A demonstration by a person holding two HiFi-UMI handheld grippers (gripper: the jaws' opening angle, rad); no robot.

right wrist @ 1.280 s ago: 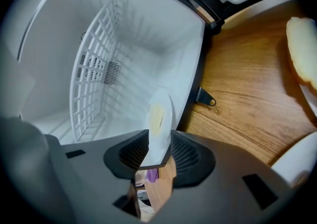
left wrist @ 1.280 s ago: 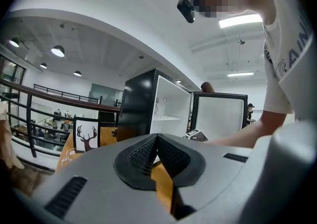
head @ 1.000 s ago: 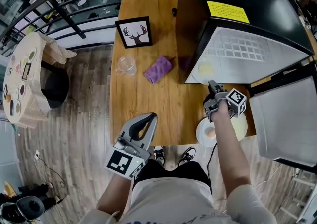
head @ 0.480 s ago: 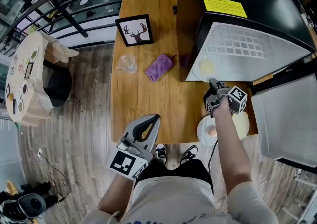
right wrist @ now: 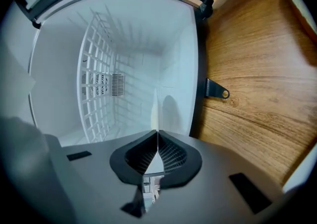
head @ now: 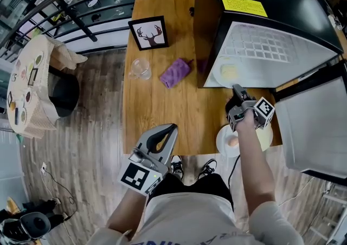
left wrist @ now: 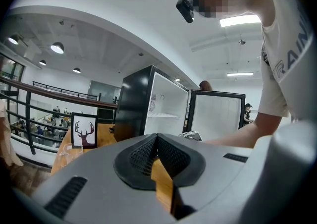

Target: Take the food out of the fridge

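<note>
The only letters I can read are the dark capitals "RAIN" (left wrist: 293, 64) on my white T-shirt (left wrist: 277, 94), well to the right of the black fridge (left wrist: 130, 104) in the left gripper view; the word runs off the edge. On top of that fridge lies a yellow rectangular label (head: 245, 6), its dark print too small to read. A round grey sticker (left wrist: 152, 104) on the fridge's white inner wall is just as illegible. My left tongs (head: 168, 127) and right tongs (head: 237, 89) carry black-and-white square markers (head: 135, 176), patterns, not letters.
</note>
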